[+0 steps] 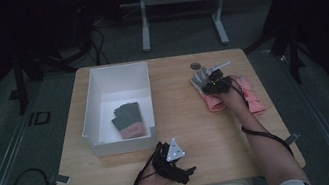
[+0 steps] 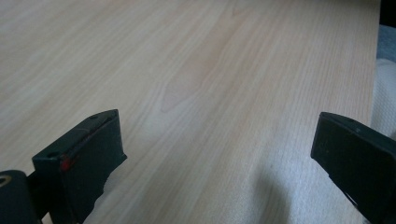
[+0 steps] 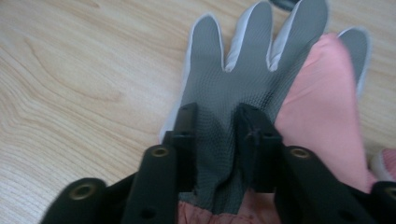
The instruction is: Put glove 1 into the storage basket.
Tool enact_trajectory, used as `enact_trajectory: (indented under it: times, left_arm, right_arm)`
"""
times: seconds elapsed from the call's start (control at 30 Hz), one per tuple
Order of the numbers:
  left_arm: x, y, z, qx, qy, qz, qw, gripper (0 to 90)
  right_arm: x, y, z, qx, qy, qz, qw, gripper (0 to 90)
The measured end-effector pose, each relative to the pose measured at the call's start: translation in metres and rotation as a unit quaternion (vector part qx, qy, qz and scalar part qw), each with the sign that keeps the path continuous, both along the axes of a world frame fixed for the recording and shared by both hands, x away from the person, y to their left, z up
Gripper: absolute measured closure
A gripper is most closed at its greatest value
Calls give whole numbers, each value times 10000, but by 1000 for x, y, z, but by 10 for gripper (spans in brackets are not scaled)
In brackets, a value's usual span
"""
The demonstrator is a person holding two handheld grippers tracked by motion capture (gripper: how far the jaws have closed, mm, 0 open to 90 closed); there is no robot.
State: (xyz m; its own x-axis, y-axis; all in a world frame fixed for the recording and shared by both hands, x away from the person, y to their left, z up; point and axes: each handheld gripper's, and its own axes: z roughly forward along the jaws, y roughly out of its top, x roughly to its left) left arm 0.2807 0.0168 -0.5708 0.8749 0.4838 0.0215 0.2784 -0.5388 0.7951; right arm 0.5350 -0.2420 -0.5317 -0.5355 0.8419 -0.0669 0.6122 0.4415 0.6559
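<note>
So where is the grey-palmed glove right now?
The grey-palmed glove lies on the right half of the wooden table in the high view, partly under a pink glove, pinched at its palm by the right hand-held gripper.

The left gripper holds its fingers wide apart over the bare wooden table.

High overhead; gripper cameras close over table

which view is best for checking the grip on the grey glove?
Right gripper view: the grey glove lies palm-up, its fabric bunched between the right tool and its pads. The high view shows it small and dim under that hand. The left gripper view faces bare table.
</note>
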Motion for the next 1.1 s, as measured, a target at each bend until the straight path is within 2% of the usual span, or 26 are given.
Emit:
enact_trajectory:
  times: [0.07,0.1,0.13,0.17,0.2,0.23,0.27,0.37,0.4,0.43,0.47,0.5,0.53,0.57,0.6,0.63,0.67,0.7,0.73,0.77,0.8,0.83,0.87,0.9,0.93,1.1]
  left_arm:
    - [0,0,-2,30,-18,-67,10000,20]
    - [0,0,-2,30,-18,-67,10000,19]
    - [0,0,-3,33,-28,-66,10000,20]
    - [0,0,-3,33,-28,-66,10000,20]
    - [1,0,-4,-6,-11,-35,10000,20]
    - [1,0,-4,-6,-11,-35,10000,20]
    - [0,0,-3,-5,-44,-25,10000,20]
    - [0,0,-3,-30,-52,-24,10000,20]
    - [0,1,-3,-28,-66,-17,10000,20]
    - [0,1,-3,-28,-66,-17,10000,20]
    - [1,1,-2,-22,-29,-47,10000,20]
    - [1,1,-2,-22,-29,-47,10000,20]
    - [0,0,-2,-43,-23,-90,9999,20]
    - [0,0,-2,-43,-23,-90,9999,20]
    - [-1,0,-2,-43,-43,-99,9999,20]
    - [-1,0,-2,-43,-43,-99,9999,20]
    - [-1,0,-2,-3,-78,-108,9999,20]
    - [-1,0,-2,-3,-78,-108,9999,20]
    - [-1,0,-3,9,-80,-87,9999,20]
    - [-1,0,-3,9,-80,-87,9999,20]
    - [0,0,-3,-12,-32,-106,9999,20]
    - [0,0,-3,-12,-32,-106,9999,20]
    - [0,0,-2,-31,-65,-89,9999,20]
    - [0,0,-2,-31,-65,-89,9999,20]
    - [1,0,-2,-50,-44,-73,10000,20]
    - [1,2,-2,-77,-59,-15,10000,20]
  right_arm:
    - [-1,2,-2,-87,47,-40,9999,760]
    - [-1,2,-2,-87,47,-40,9999,760]
    - [0,2,-3,-47,123,-152,9998,818]
    - [0,2,-3,-47,123,-152,9998,818]
    - [0,1,-1,129,194,-369,9990,858]
    - [0,1,-1,129,194,-369,9990,858]
    - [-3,0,2,248,200,-499,9982,873]
    - [-8,1,7,296,162,-585,9977,879]
    - [-16,3,14,337,90,-569,9978,880]
    - [-16,3,14,337,90,-569,9978,880]
    - [-26,4,23,529,19,-610,9967,883]
    - [-26,4,23,529,19,-610,9967,883]
    - [-38,4,34,741,-68,-629,9952,886]
    - [-38,4,34,741,-68,-629,9952,886]
    - [-55,9,45,724,-201,-618,9953,886]
    - [-55,9,45,724,-201,-618,9953,886]
    - [-68,12,53,718,-285,-651,9949,886]
    - [-68,12,53,718,-285,-651,9949,886]
    - [-81,15,62,757,-382,-721,9938,886]
    - [-81,15,62,757,-382,-721,9938,886]
    - [-94,16,68,885,-429,-824,9917,885]
    - [-94,16,68,885,-429,-824,9917,885]
    - [-105,17,73,995,-454,-902,9899,885]
    - [-105,17,73,995,-454,-902,9899,885]
    - [-115,19,75,1020,-465,-965,9890,885]
    - [-129,24,72,1106,-434,-1091,9869,885]
